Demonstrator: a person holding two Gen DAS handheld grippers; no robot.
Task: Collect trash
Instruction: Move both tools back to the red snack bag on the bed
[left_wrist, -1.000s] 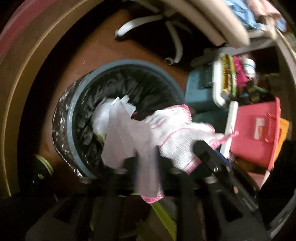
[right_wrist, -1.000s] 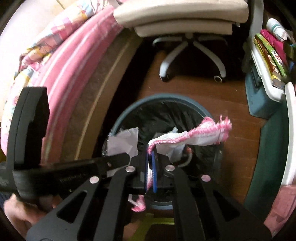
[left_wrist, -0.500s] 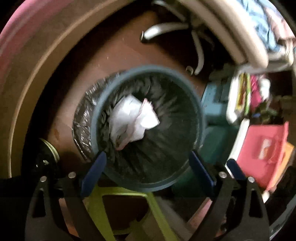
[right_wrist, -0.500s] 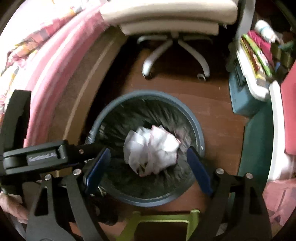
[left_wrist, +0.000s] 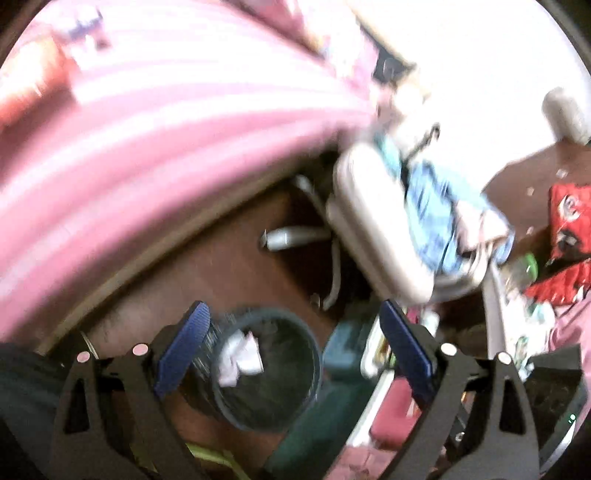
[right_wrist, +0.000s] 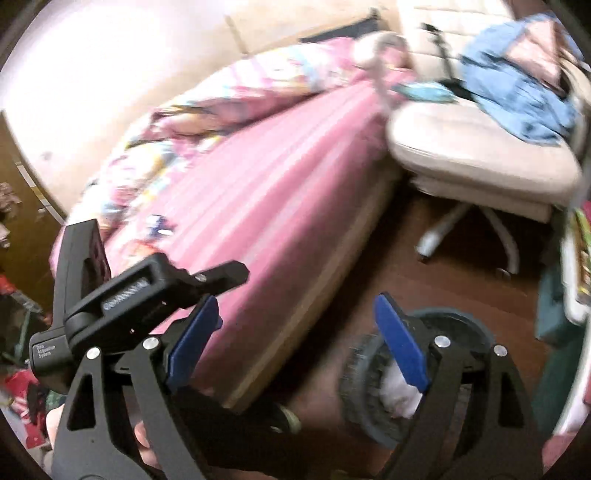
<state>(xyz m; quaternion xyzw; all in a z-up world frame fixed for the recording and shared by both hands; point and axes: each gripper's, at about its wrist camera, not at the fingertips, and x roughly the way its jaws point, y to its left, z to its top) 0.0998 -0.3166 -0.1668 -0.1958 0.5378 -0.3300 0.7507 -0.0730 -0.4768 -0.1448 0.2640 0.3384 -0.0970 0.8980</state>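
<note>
A round blue-grey trash bin (left_wrist: 306, 354) with a black liner stands on the wooden floor, low in the left wrist view and at the lower right of the right wrist view (right_wrist: 476, 332). A white and pink wad of trash (left_wrist: 240, 358) lies inside it; it also shows in the right wrist view (right_wrist: 399, 391). My left gripper (left_wrist: 291, 354) is open and empty, raised above the bin. My right gripper (right_wrist: 299, 343) is open and empty, above the floor between the bed and the bin.
A bed with a pink striped cover (right_wrist: 280, 192) runs along the left. A cream office chair (right_wrist: 480, 155) with blue clothes on it stands behind the bin. Boxes and a red packet (left_wrist: 569, 229) crowd the right side. The other gripper's body (right_wrist: 122, 295) shows at left.
Both grippers have lifted up and away from the bin, so it now looks smaller and lower. One second ago they held the cloth and paper; these lie in the bin now.
</note>
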